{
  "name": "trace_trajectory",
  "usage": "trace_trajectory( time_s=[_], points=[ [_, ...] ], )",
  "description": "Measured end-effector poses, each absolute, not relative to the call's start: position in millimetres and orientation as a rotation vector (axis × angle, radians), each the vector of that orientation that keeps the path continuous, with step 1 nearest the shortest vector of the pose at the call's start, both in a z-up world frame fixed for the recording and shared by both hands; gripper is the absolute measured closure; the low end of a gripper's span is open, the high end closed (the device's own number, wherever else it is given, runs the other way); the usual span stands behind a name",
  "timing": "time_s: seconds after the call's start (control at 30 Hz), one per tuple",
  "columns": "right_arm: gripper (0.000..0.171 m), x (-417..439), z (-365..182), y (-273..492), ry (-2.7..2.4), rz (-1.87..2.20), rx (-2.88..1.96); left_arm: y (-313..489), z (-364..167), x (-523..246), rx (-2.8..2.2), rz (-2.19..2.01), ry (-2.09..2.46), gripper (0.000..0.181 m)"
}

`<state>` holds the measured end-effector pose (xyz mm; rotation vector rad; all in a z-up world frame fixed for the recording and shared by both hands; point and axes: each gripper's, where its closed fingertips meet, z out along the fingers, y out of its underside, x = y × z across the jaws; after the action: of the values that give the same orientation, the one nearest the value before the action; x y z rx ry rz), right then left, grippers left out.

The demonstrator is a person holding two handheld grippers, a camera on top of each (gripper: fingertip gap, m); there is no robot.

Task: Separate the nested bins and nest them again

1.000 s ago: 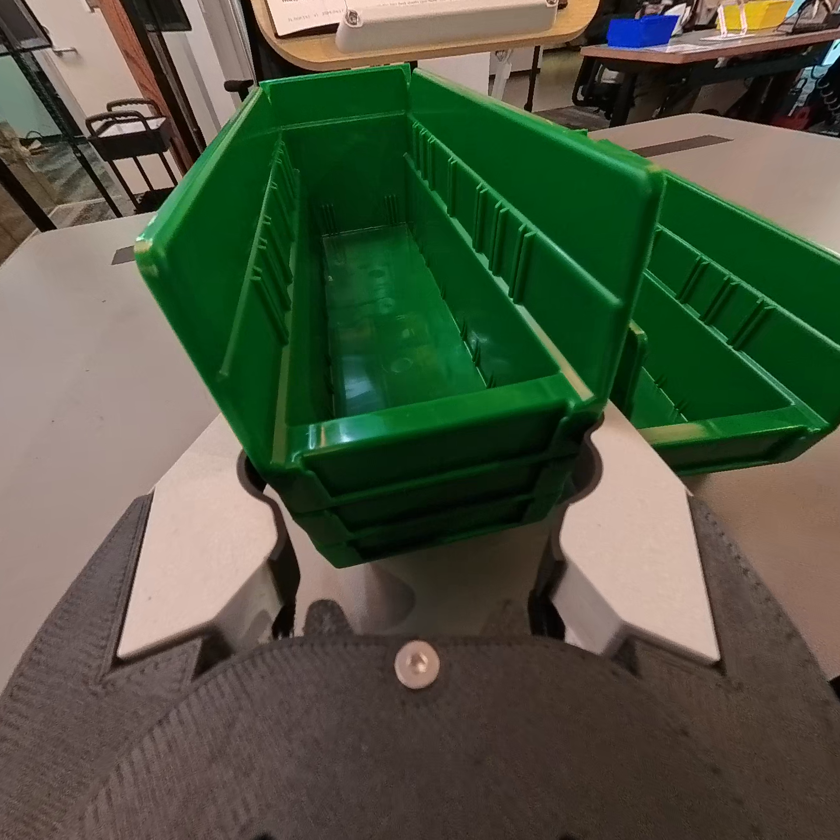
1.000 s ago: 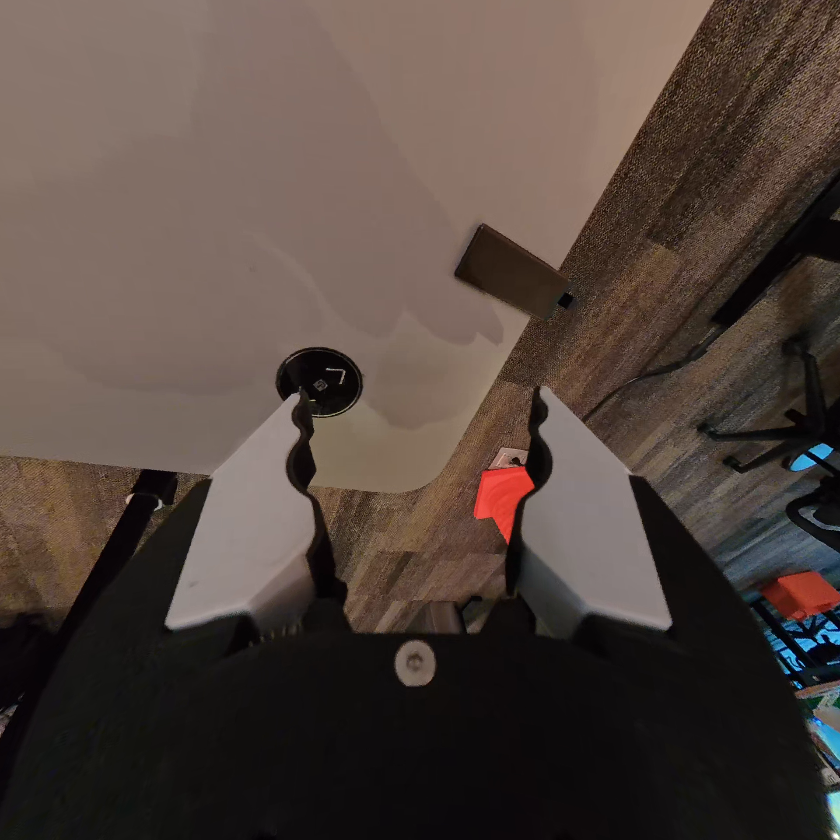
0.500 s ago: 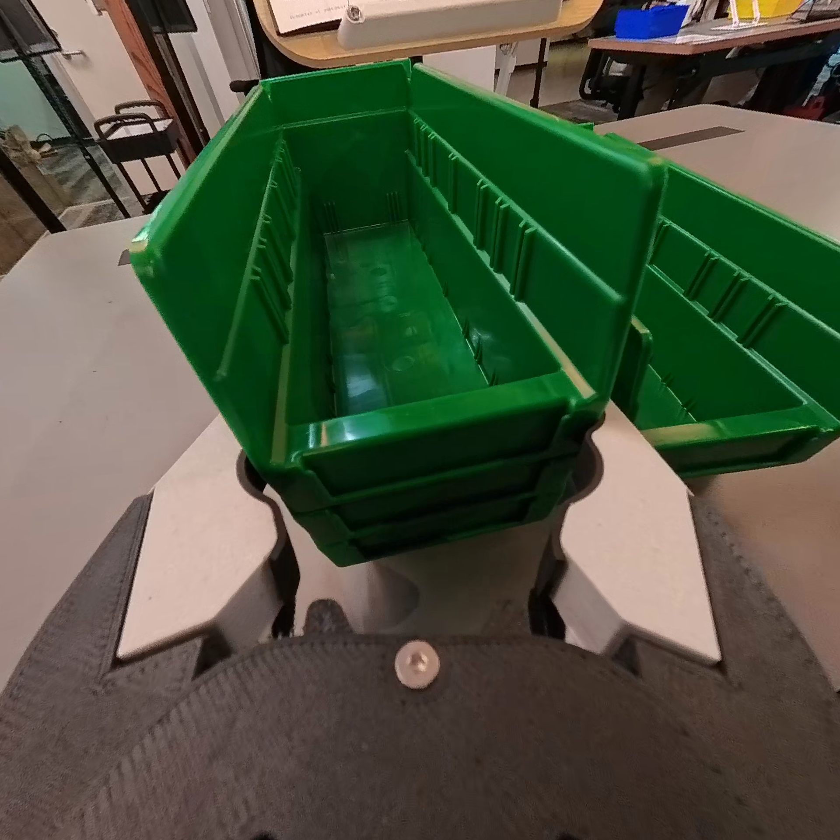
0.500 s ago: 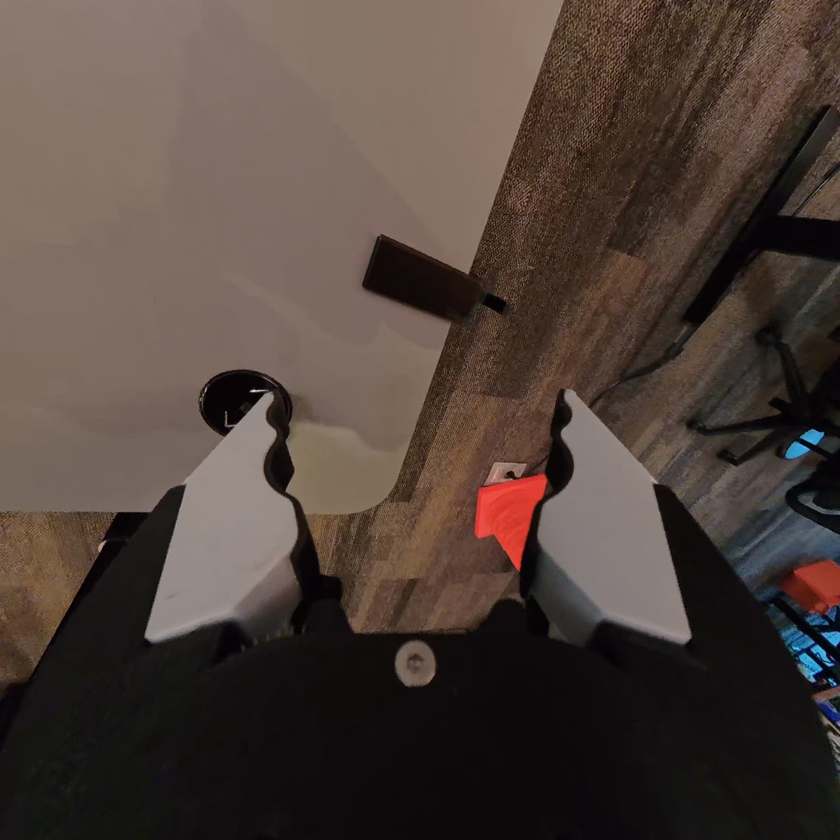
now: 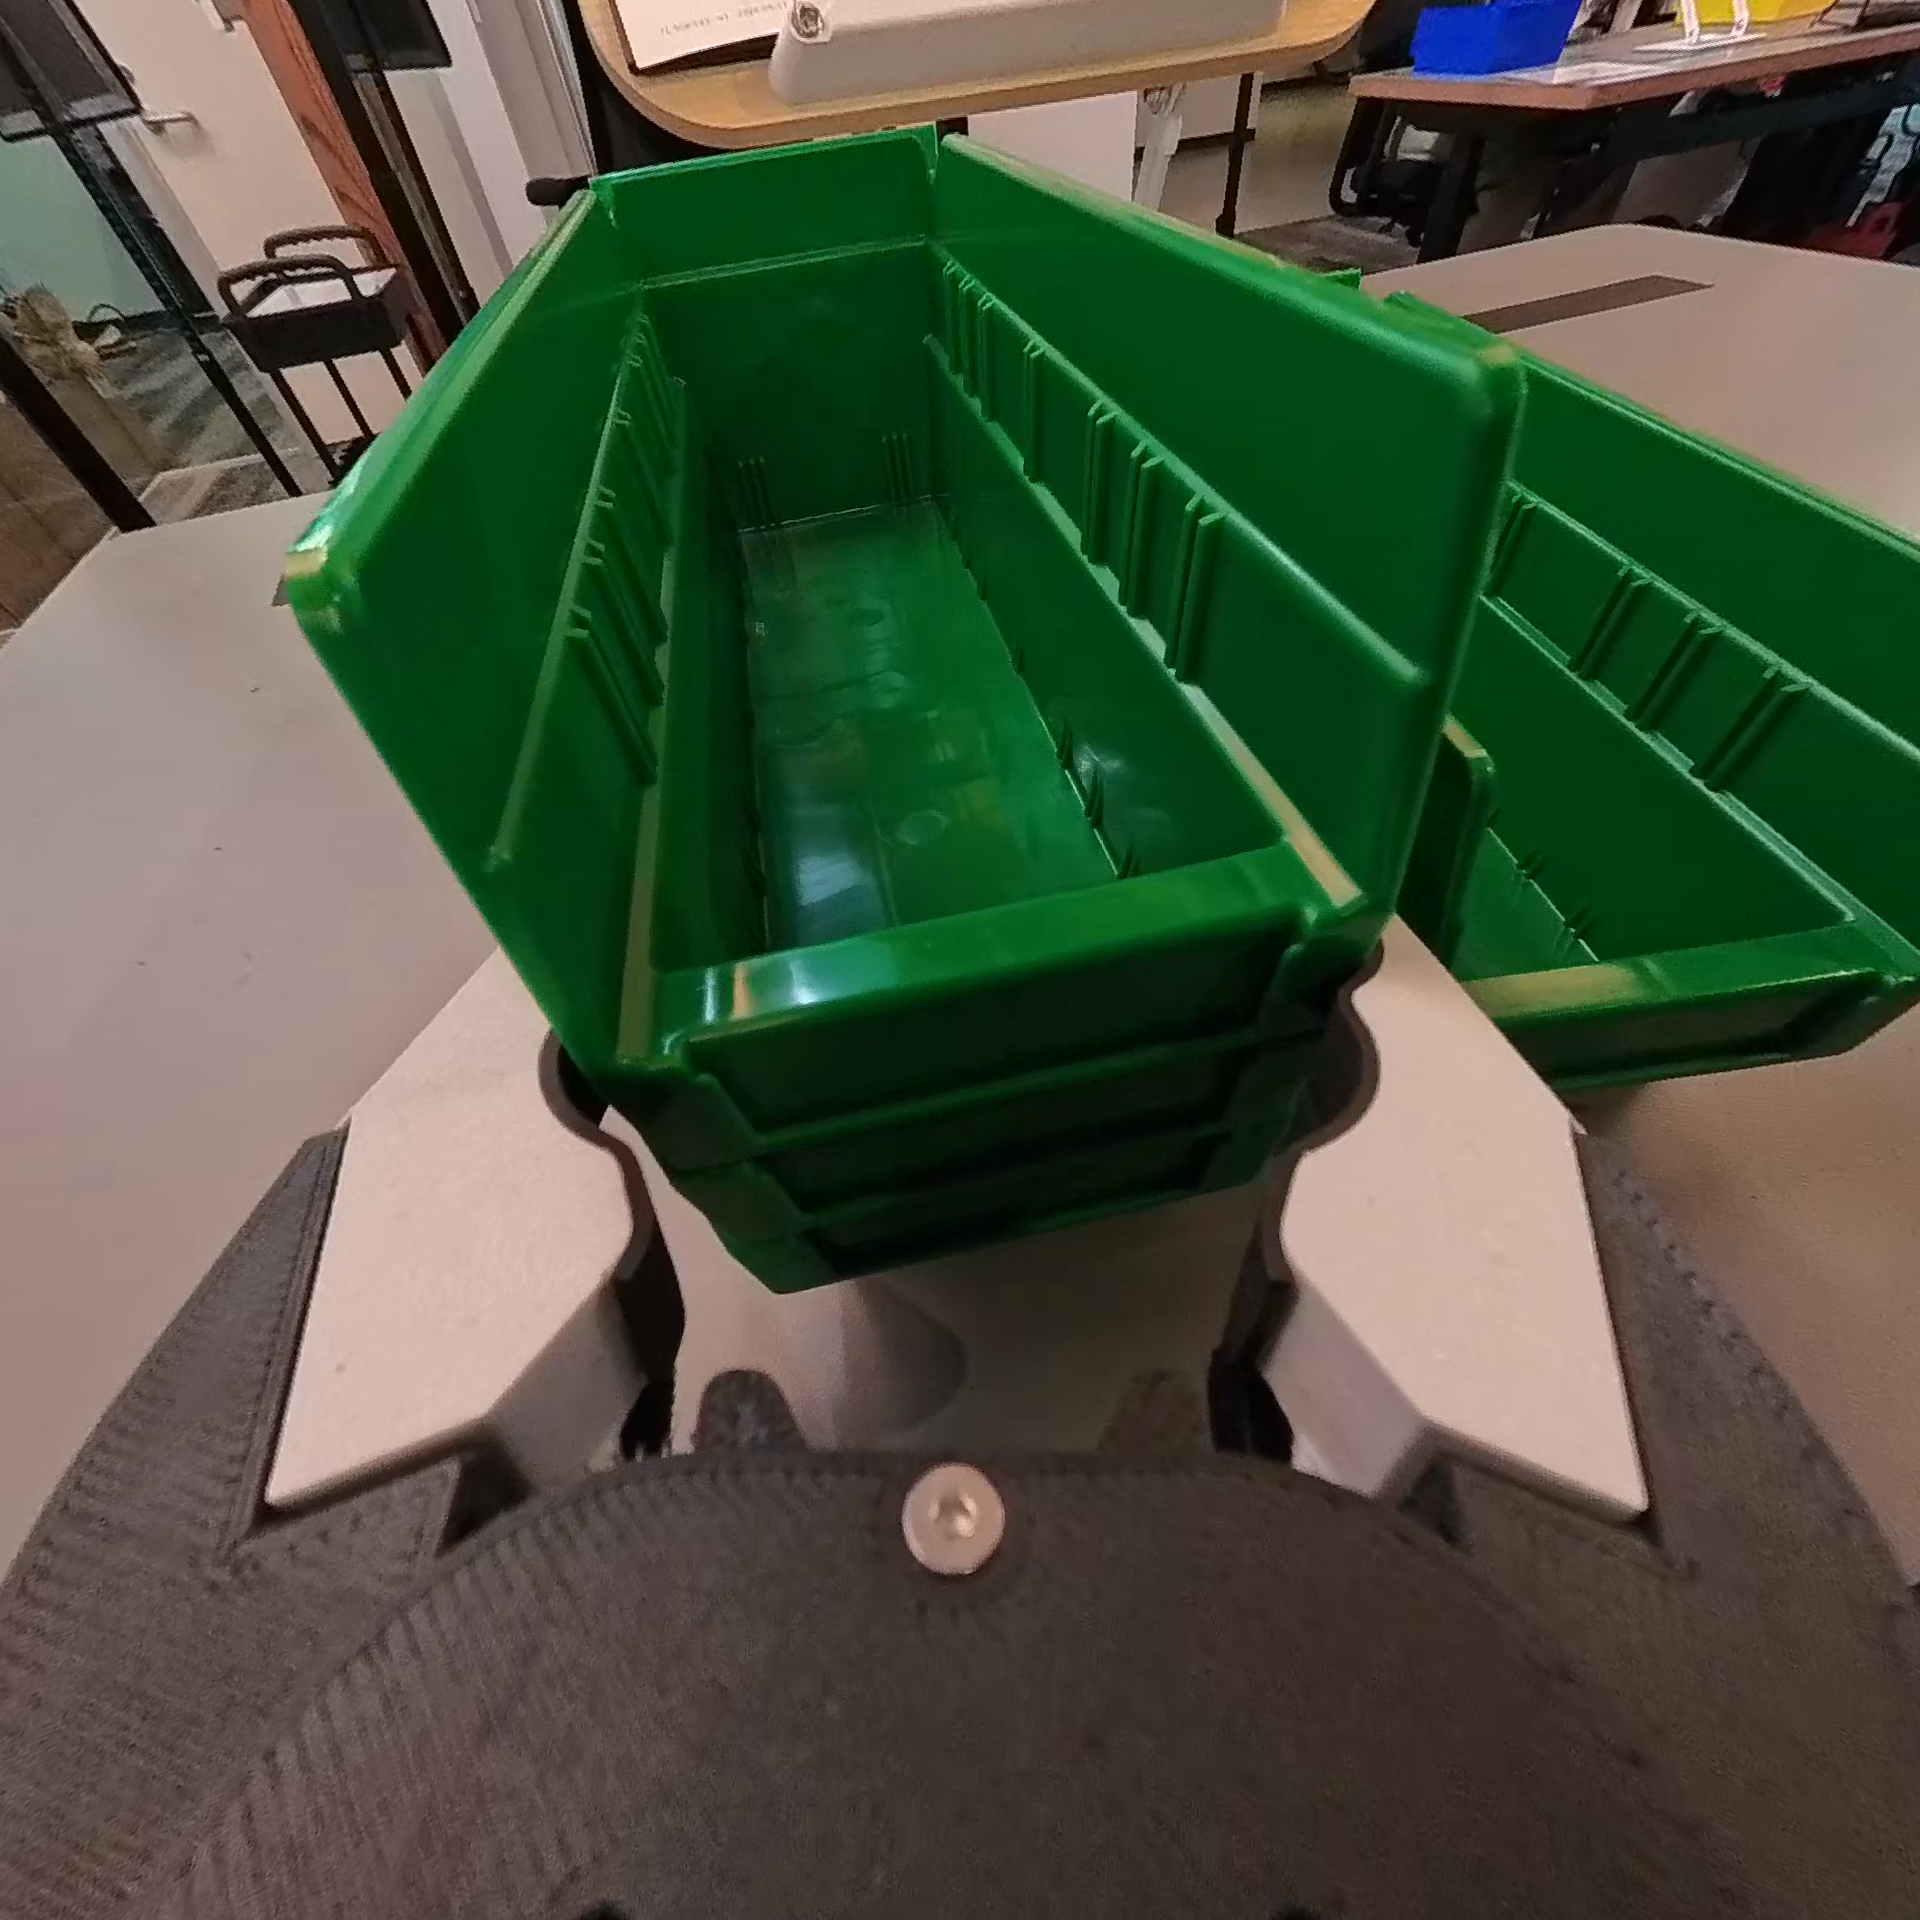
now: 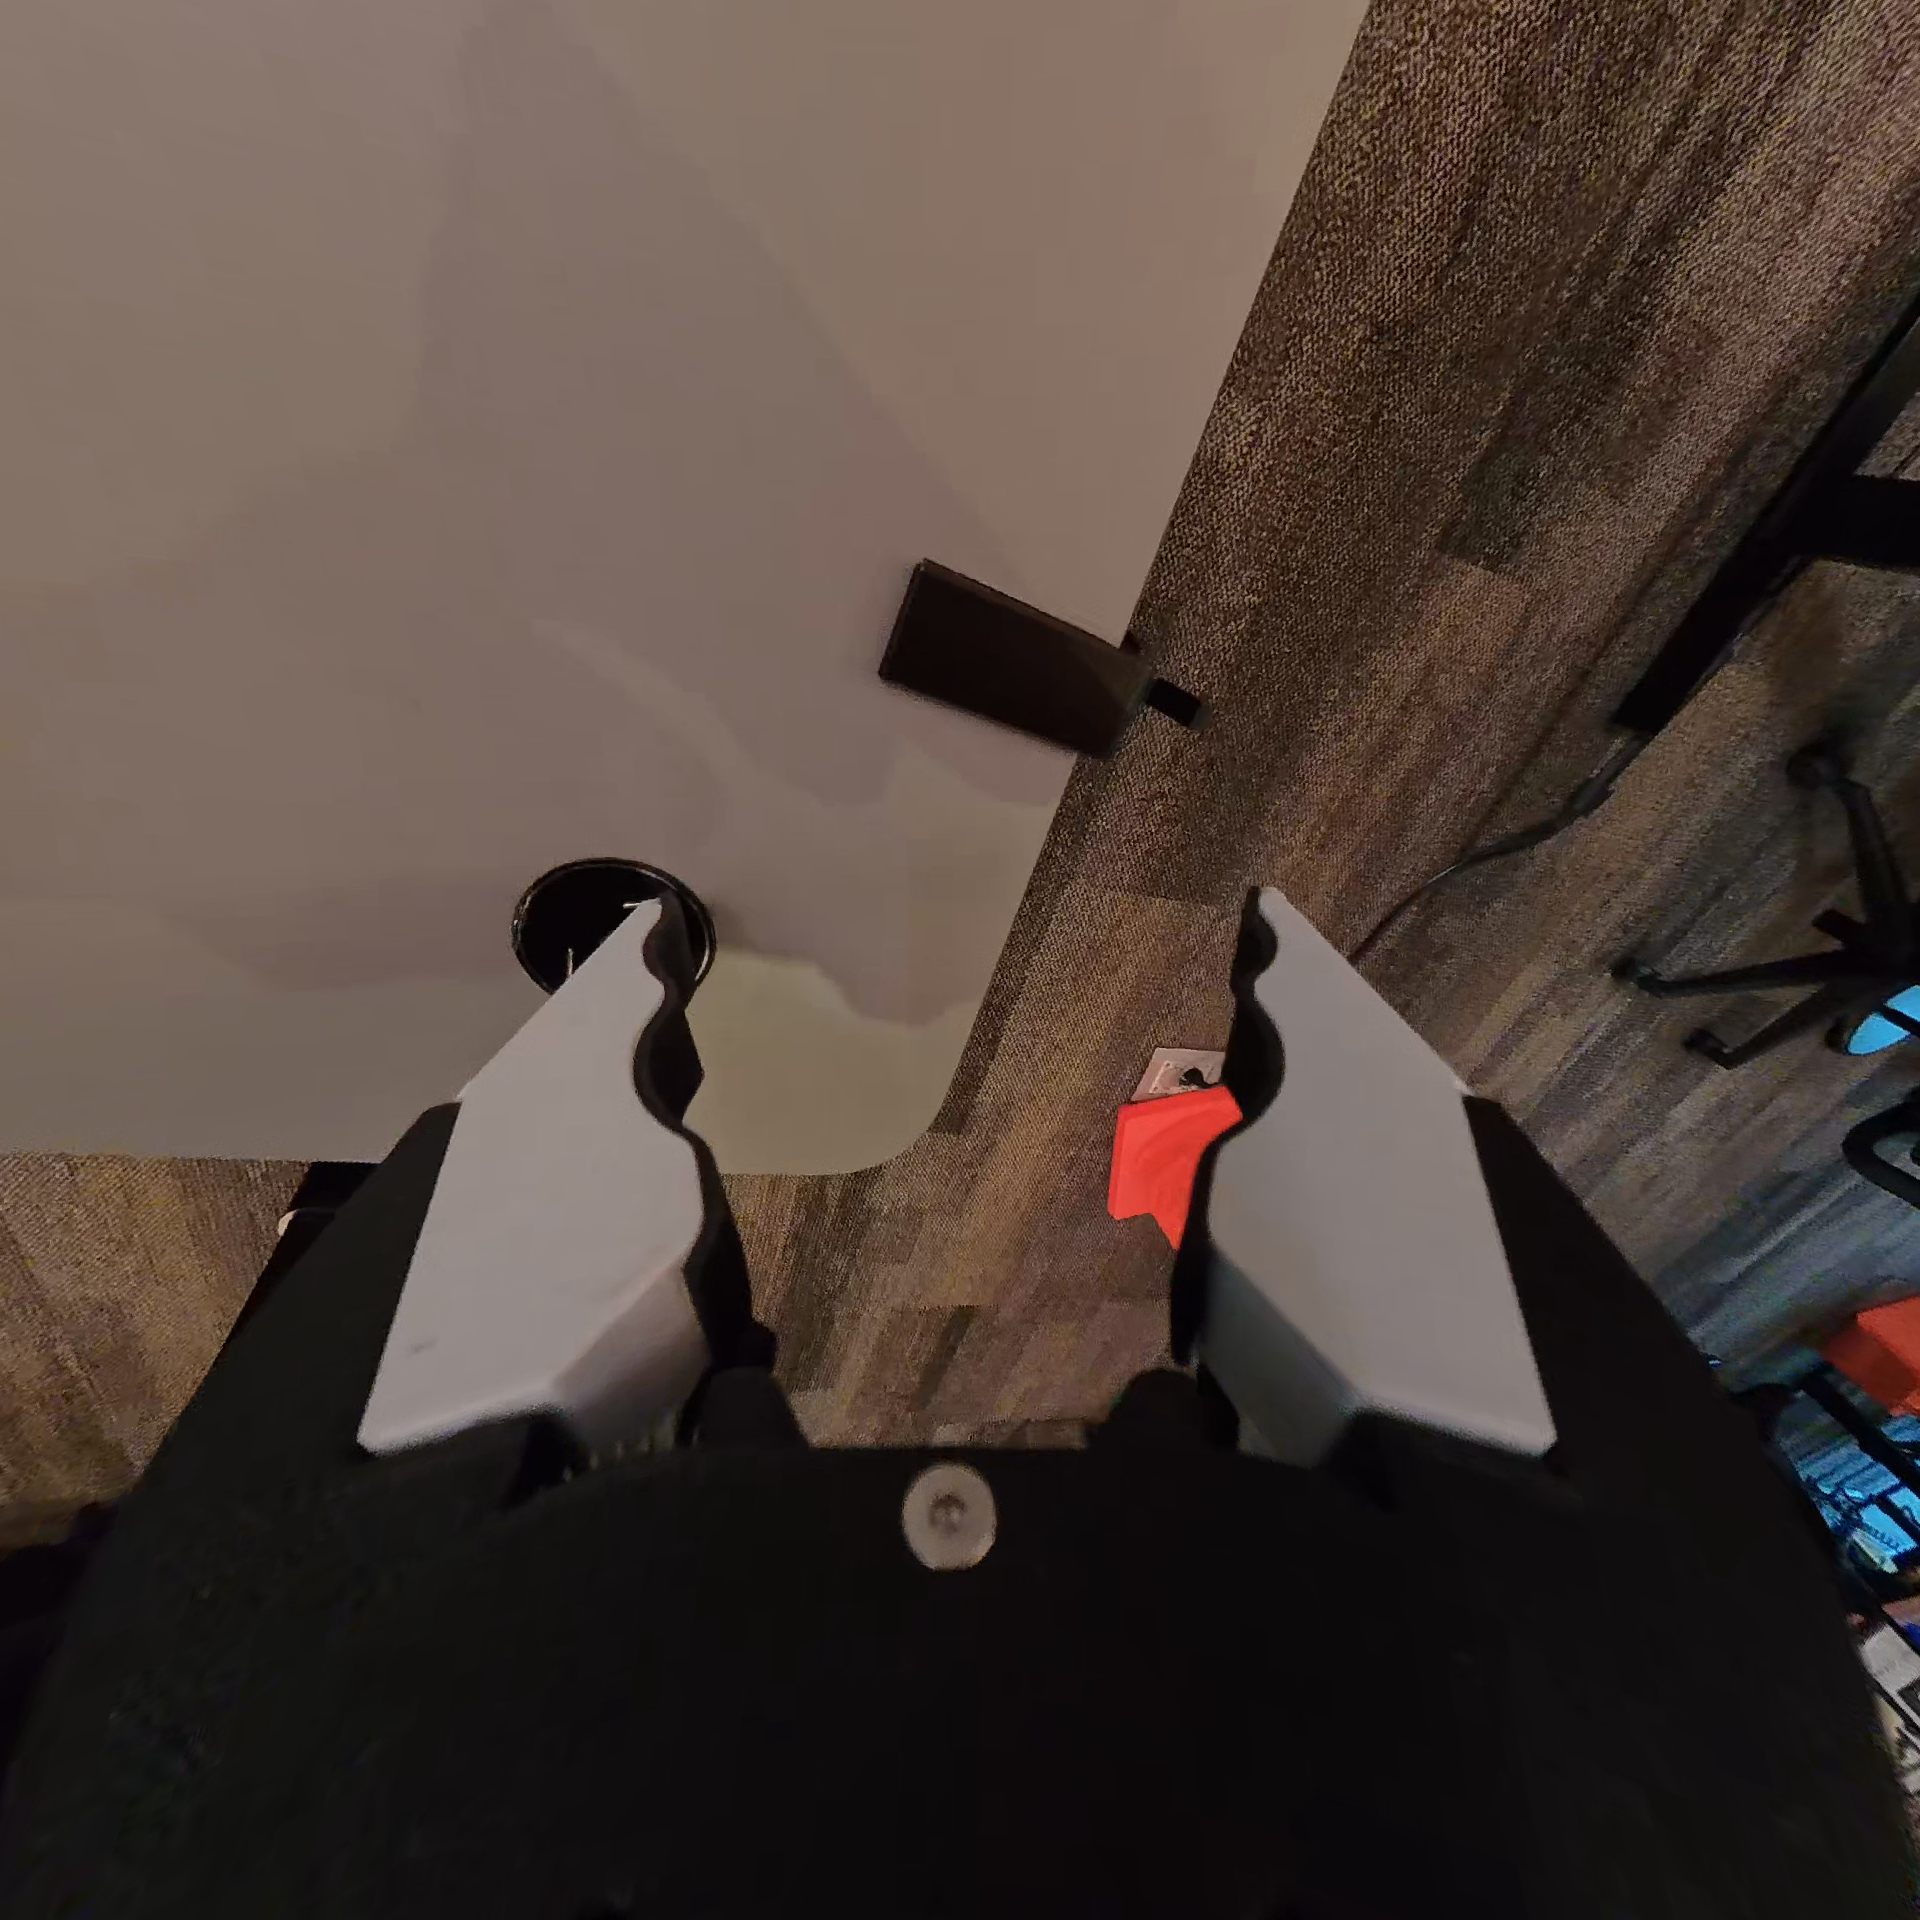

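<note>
In the left wrist view, my left gripper (image 5: 961, 1039) is shut on the front end of a long green bin (image 5: 883, 727). The bin is empty and points away from me, its front held above the grey table (image 5: 187, 831). Its front shows stacked lips, and I cannot tell whether another bin sits nested under it. A second empty green bin (image 5: 1683, 790) lies on the table just to the right, partly behind the held bin's right wall. In the right wrist view, my right gripper (image 6: 954, 914) is open and empty, above the table's corner (image 6: 416, 416). No bin shows there.
A black round grommet (image 6: 582, 904) and a dark rectangular plate (image 6: 1008, 655) sit in the table near its edge. Below is carpet (image 6: 1455, 520) with a red object (image 6: 1164, 1153) and chair bases (image 6: 1818, 935). Other desks and a black cart (image 5: 312, 312) stand beyond the table.
The left gripper keeps its hold on the green bin, which has hardly moved. The right gripper has swung a little over the table corner and stays open.
</note>
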<state>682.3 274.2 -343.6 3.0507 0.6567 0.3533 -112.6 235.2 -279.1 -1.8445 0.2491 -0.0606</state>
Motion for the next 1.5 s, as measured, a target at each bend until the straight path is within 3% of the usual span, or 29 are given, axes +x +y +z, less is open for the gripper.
trace_trajectory(
  time_s=[0.63,1.5],
  points=[
    [0.074,679,-358,275,0.671,0.373,3.019,236,-295,-113,-1.855,-0.045,0.248,0.044],
    [0.068,683,-392,278,0.690,0.374,2.972,239,-335,-114,-1.896,-0.003,0.252,0.043]
  ],
)
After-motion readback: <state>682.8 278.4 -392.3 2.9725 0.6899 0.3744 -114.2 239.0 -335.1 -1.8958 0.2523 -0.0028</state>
